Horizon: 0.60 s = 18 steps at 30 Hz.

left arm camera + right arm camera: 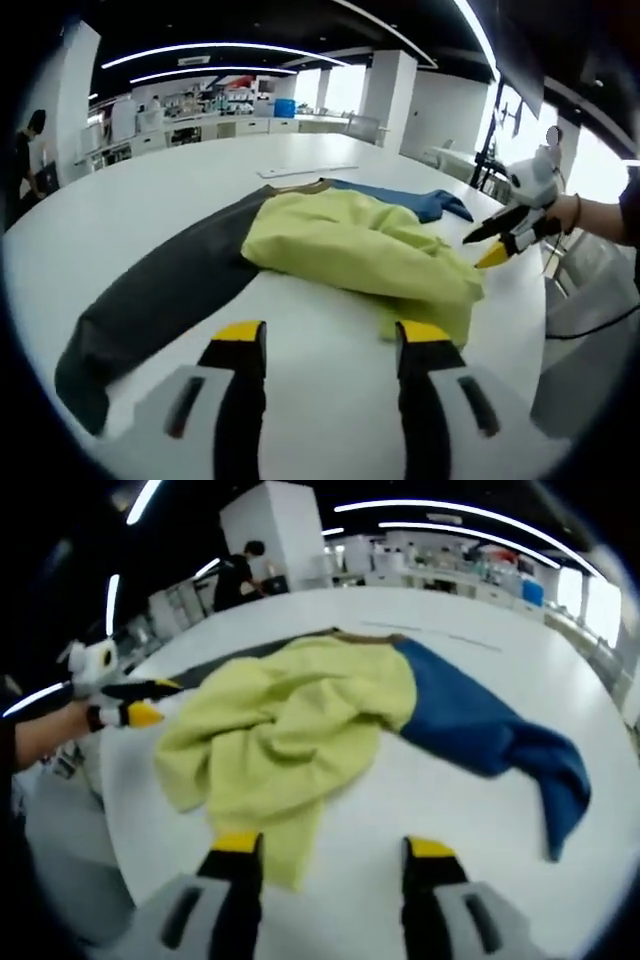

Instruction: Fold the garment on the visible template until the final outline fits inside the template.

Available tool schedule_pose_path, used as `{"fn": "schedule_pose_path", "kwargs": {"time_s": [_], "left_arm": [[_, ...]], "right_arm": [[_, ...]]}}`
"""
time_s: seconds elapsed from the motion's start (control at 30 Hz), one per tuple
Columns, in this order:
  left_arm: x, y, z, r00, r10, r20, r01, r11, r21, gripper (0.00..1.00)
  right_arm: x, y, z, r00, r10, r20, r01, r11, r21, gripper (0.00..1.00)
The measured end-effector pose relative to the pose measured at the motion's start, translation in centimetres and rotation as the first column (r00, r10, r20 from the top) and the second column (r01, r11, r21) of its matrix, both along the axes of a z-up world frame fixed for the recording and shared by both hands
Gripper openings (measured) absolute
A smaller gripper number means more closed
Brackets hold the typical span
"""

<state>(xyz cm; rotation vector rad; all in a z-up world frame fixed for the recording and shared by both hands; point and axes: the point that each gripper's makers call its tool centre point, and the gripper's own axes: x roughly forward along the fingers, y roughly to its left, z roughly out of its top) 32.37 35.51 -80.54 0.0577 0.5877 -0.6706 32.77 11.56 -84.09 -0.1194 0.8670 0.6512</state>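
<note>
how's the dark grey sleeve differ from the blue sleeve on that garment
The dark grey sleeve lies long and fairly straight; the blue sleeve bends and bunches at its end. They run out from opposite sides of the crumpled yellow body. Both lie flat on the white table, uncovered.

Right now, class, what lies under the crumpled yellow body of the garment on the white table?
The crumpled yellow body covers the junction of the dark grey sleeve and blue sleeve. Whether a template lies on the white table beneath is hidden.
</note>
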Motion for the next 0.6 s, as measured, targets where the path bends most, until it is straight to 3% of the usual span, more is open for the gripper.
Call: {"fn": "schedule_pose_path", "kwargs": {"time_s": [0.37, 0.6], "left_arm": [[-0.6, -3.7, -1.1, 0.993, -0.115, -0.012, 0.115, 0.993, 0.035, 0.34], [-0.3, -3.8, -2.5, 0.992, -0.121, -0.033, 0.122, 0.991, 0.045, 0.25]], "right_arm": [[-0.7, 1.2, 0.2, 0.996, 0.057, 0.067, -0.054, 0.997, -0.045, 0.33], [-0.8, 2.0, -0.1, 0.996, 0.065, 0.068, -0.062, 0.997, -0.045, 0.21]]}}
